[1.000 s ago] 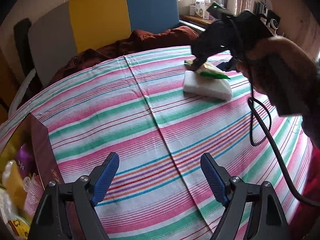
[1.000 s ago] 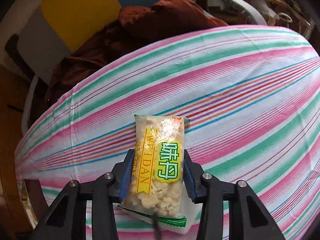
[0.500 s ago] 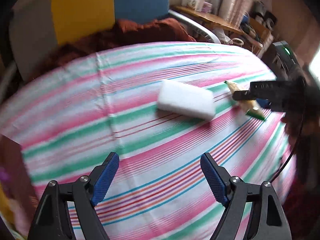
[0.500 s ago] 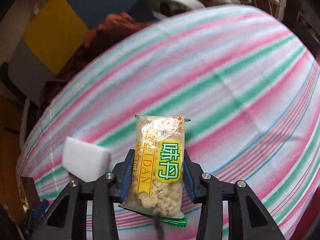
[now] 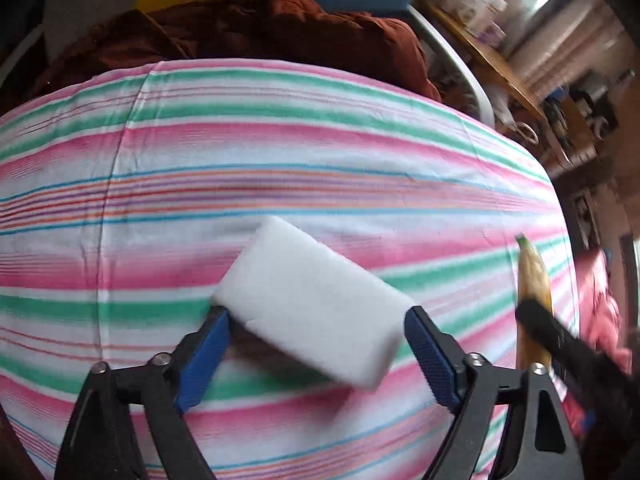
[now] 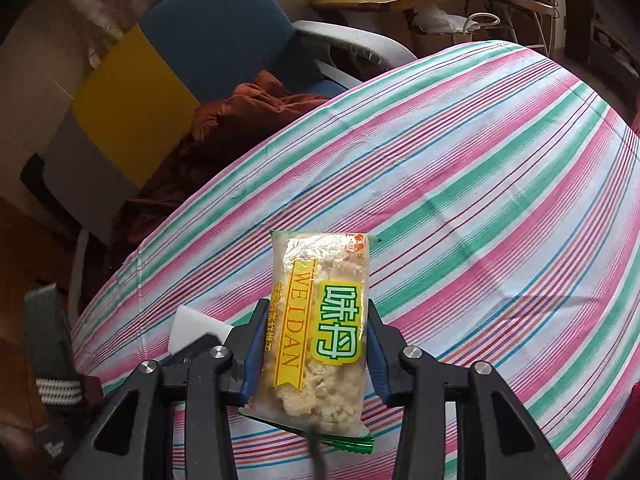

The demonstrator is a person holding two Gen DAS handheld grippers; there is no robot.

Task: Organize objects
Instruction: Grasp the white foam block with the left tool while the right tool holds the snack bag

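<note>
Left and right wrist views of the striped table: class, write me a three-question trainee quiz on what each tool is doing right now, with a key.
1. True or false: the right tool grips a snack packet.
2. Which thing lies between the open fingers of the left tool?
A. a white sponge block
B. a metal spoon
C. a glass jar
3. Fill in: the sponge block rests on a ______ tablecloth.

Key: 1 true; 2 A; 3 striped. The left tool's fingers flank the block with small gaps showing, so it is not yet clamped.
</note>
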